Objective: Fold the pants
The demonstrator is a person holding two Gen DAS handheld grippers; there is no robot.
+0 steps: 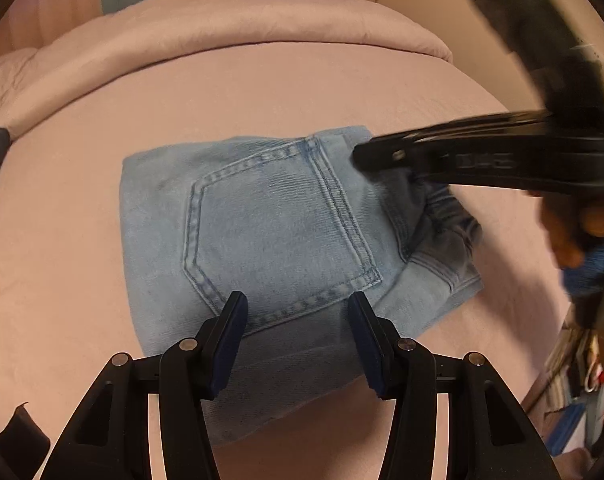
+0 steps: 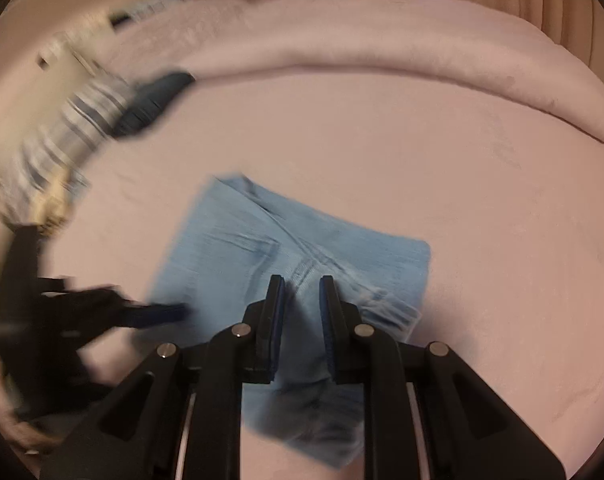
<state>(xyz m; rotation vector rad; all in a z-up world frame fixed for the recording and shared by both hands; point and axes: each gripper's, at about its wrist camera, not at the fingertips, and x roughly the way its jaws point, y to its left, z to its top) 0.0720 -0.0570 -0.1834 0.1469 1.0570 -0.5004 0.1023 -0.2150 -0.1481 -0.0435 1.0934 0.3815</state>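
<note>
Lying folded on the bed (image 1: 342,80): pants (image 1: 262,232), at 12 o'clock of the left tool (image 1: 298,304), spread, empty; right tool (image 2: 301,284), narrowly parted, gripping nothing, at their 3 o'clock edge.

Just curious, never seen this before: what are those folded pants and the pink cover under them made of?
The pants look like light-wash denim: diagonal weave, double-stitched back pocket, faded matte blue. The pink cover seems a soft woven fabric, maybe cotton, matte with fine wrinkles; its exact fibre is unclear.
</note>
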